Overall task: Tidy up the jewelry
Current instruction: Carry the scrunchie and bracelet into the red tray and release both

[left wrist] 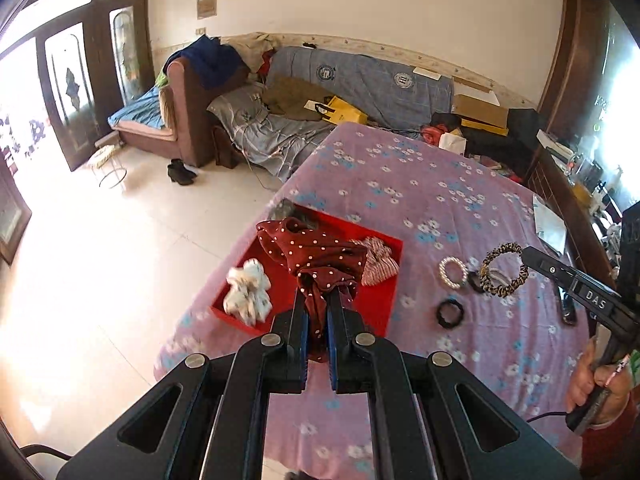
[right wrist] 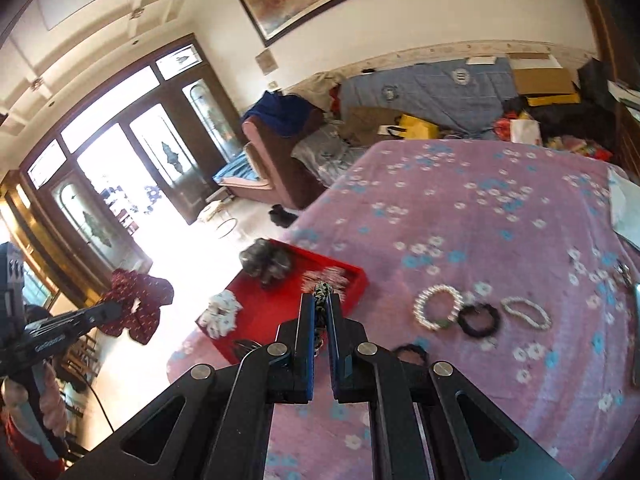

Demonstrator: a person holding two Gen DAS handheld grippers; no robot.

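The left tool (left wrist: 317,300) is gripping a red polka-dot scrunchie (left wrist: 316,256) above the red tray (left wrist: 380,312), while the right tool (right wrist: 320,304) is pinching a leopard-print scrunchie (left wrist: 504,272).

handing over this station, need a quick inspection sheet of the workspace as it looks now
surface: table under purple floral cloth
job's things: red tray holding white scrunchie and striped scrunchie; pearl bracelet and black hair tie on cloth
clutter: white paper at table edge
grippers: left gripper shut on red dotted scrunchie; right gripper shut on leopard scrunchie
cables: nothing seen
surroundings: sofa, glass doors
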